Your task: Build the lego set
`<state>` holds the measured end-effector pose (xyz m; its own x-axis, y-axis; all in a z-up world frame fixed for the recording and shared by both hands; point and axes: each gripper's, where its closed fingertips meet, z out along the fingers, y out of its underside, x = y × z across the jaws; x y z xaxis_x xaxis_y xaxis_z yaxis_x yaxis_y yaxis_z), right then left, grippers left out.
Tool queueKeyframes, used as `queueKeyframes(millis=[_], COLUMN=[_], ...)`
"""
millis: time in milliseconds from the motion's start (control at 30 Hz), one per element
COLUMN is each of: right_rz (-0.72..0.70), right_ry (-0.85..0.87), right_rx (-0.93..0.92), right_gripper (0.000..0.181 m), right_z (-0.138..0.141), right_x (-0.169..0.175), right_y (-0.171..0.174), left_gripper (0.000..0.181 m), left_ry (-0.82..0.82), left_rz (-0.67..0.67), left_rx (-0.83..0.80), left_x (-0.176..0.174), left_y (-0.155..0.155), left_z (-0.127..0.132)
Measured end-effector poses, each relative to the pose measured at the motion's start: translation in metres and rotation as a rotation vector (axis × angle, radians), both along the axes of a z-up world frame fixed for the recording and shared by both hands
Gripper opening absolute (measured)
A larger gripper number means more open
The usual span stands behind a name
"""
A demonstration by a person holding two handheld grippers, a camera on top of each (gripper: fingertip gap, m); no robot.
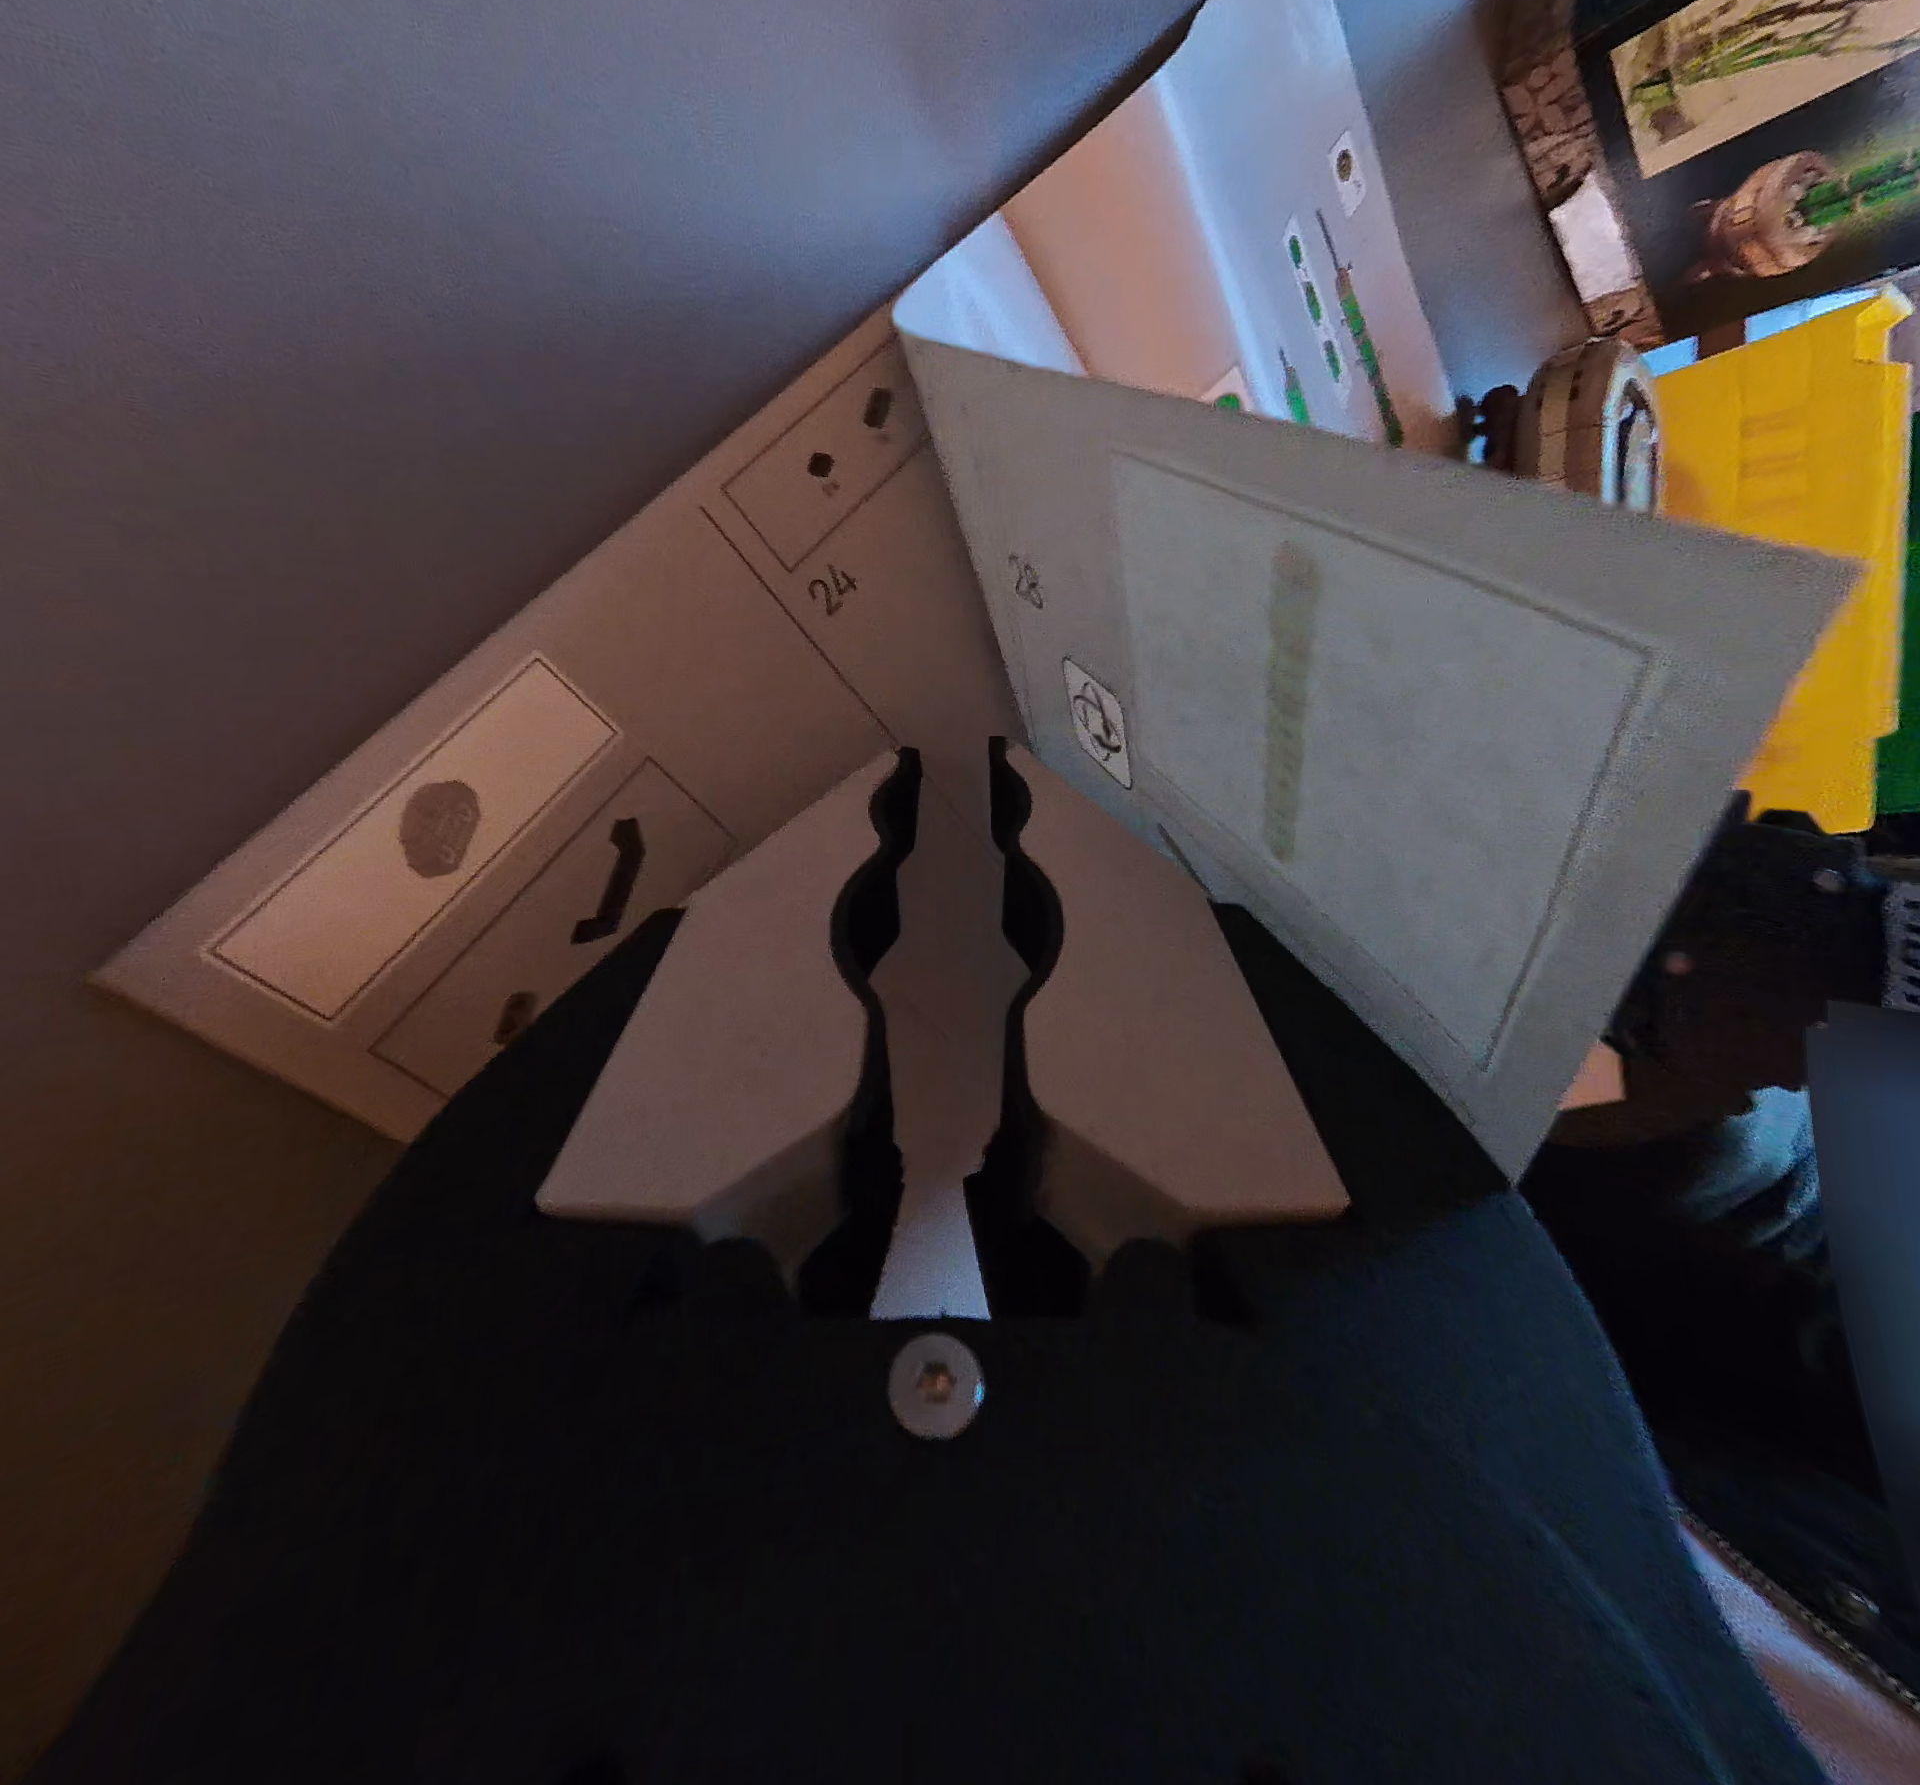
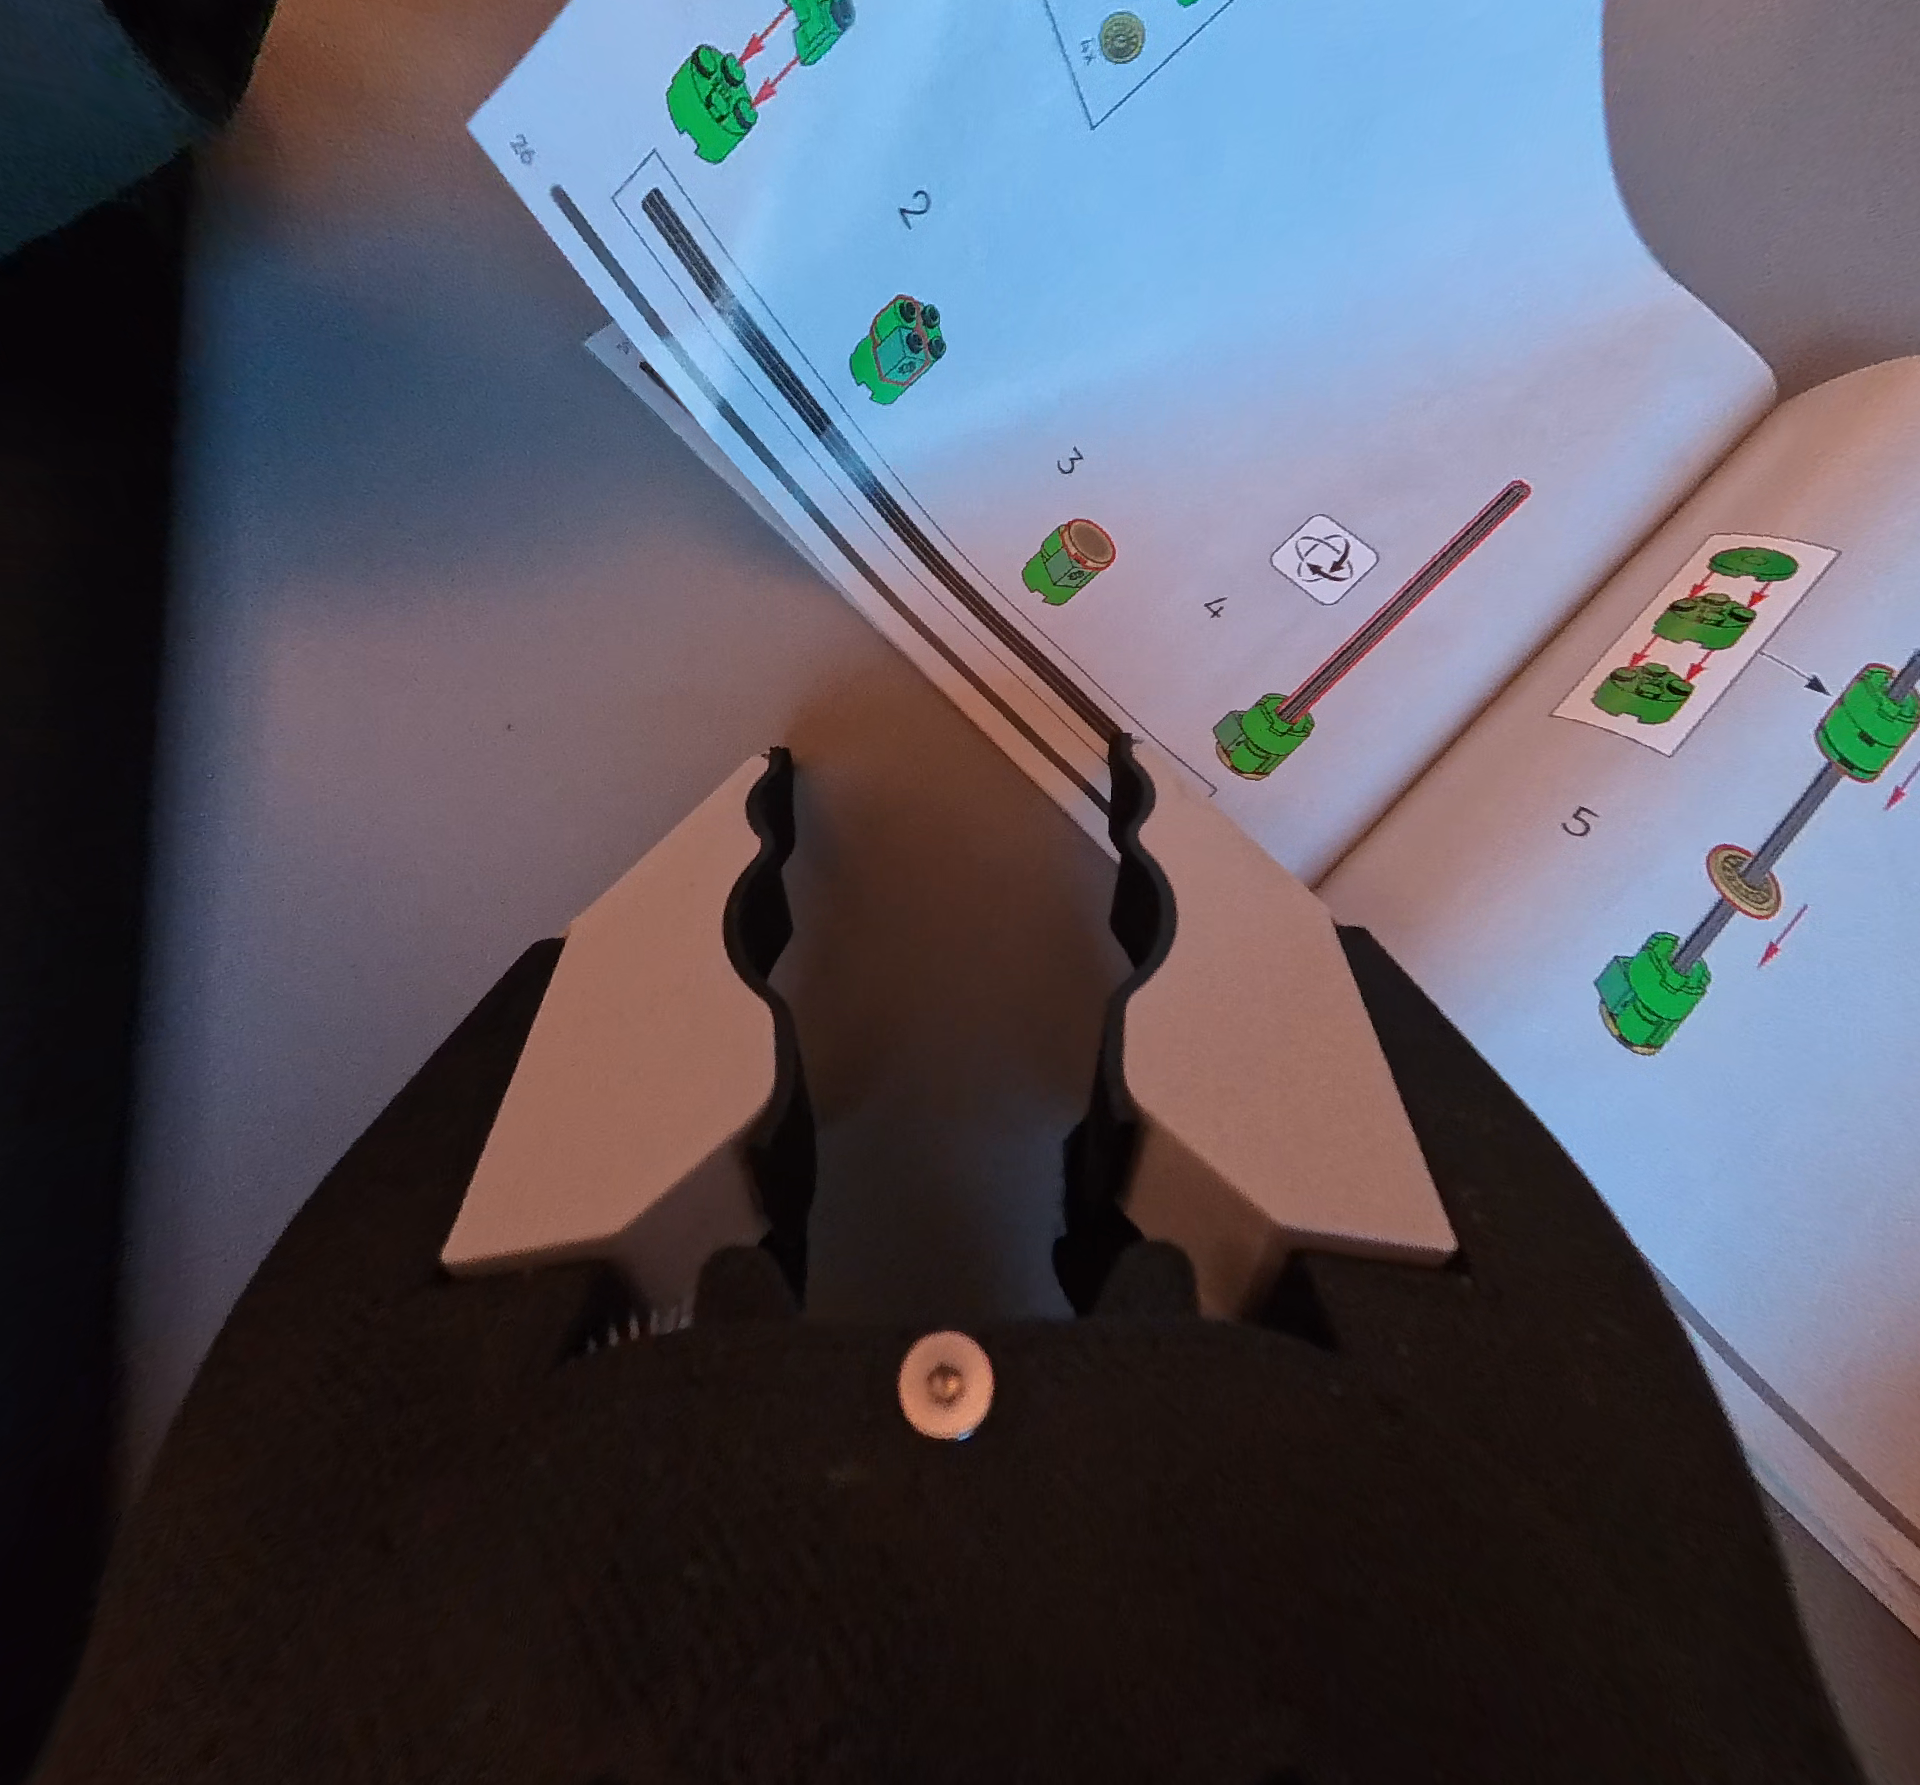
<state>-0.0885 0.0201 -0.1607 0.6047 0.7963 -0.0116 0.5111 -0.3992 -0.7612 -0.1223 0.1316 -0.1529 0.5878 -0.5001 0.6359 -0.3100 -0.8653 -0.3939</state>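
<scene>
The left gripper sits at the lower middle of its view, its jaws nearly closed with only a narrow gap between the tips and nothing held in it. The tips hover over the left-hand page of the open instruction booklet, which lies flat on the grey surface and runs diagonally from the lower left toward the upper right. Just right of the tips a single page stands lifted off the booklet, blurred, with a faint green column printed on it. Beyond it, at the right edge of the frame, sit a round tan-and-brown lego build, a yellow block and, in the upper right corner, the dark lego box.

The right gripper is released, its jaws set wide apart with the bare surface showing between them. Its right fingertip touches or sits just at the lower edge of the raised page; whether it presses on the paper cannot be told. That page curls upward across the upper middle of the frame, printed with green bricks and a long dark axle. The flat page of the booklet fills the right side
</scene>
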Motion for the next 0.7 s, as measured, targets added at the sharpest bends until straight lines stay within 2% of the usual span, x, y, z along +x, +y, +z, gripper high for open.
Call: queueKeyframes(millis=[500,600,667,700], right_rz=[0.004,0.037,0.037,0.033], right_ry=[-0.015,-0.026,0.052,0.081], right_rx=[0.019,0.181,0.271,0.291], right_gripper=[0.062,0.072,0.083,0.082], right_z=[0.001,0.016,0.035,0.040], right_x=[-0.002,-0.016,-0.039,-0.050], right_y=[0.000,0.005,0.005,0.005], left_gripper=[0.007,0.007,0.008,0.008], left_ry=[-0.008,-0.013,-0.017,-0.018], left_rz=[0.015,0.015,0.009,0.008], left_rx=[-0.019,-0.024,-0.028,-0.029], left_x=[0.000,0.000,0.001,0.001], left_y=[0.001,0.001,0.000,0.000], left_z=[-0.004,-0.004,-0.004,-0.004])
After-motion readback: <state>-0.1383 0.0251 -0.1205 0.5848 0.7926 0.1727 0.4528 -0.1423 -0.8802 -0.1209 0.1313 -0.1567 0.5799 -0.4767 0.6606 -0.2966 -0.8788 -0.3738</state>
